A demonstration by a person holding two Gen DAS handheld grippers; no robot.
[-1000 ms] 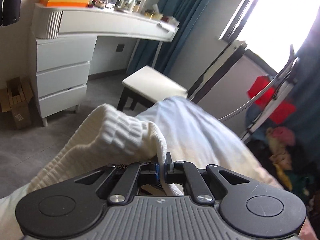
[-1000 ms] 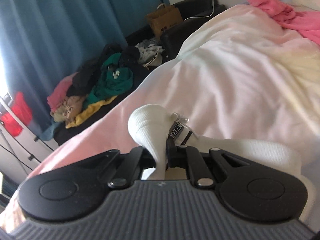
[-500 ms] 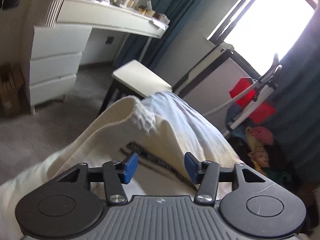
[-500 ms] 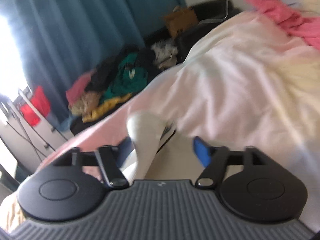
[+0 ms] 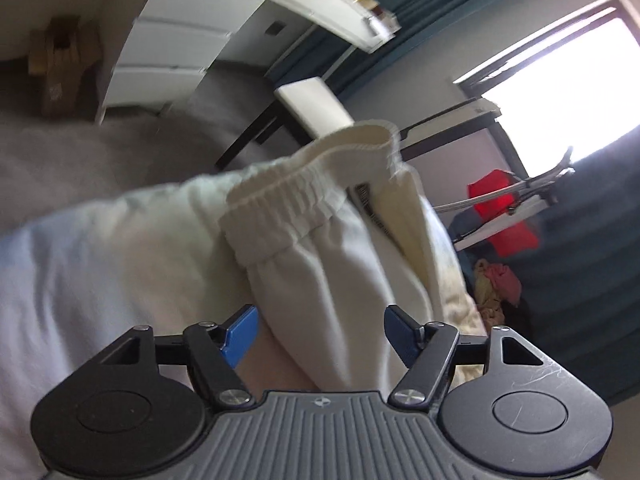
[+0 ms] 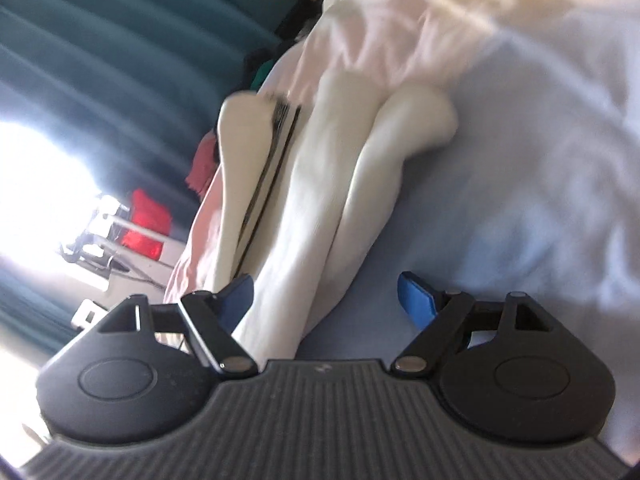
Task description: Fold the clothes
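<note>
A white garment with a ribbed elastic waistband (image 5: 304, 196) lies bunched on the bed; in the right wrist view it shows as long white folds (image 6: 320, 184) with a dark stripe along one edge. My left gripper (image 5: 320, 332) is open, its blue pads either side of the white cloth just below the waistband, not clamped on it. My right gripper (image 6: 326, 294) is open, with the garment's near end running between the fingers close to the left pad (image 6: 236, 294).
The bed sheet (image 6: 520, 160) is pale blue-white with a pink cover (image 6: 380, 20) beyond. A white dresser (image 5: 180, 40), a stool (image 5: 312, 108), a cardboard box (image 5: 56, 68), teal curtains (image 6: 100, 60) and a heap of clothes (image 5: 496, 280) surround the bed.
Both grippers were shut on the white garment a second ago, then opened and let it drop onto the bed. Both cameras have tilted and swung since.
</note>
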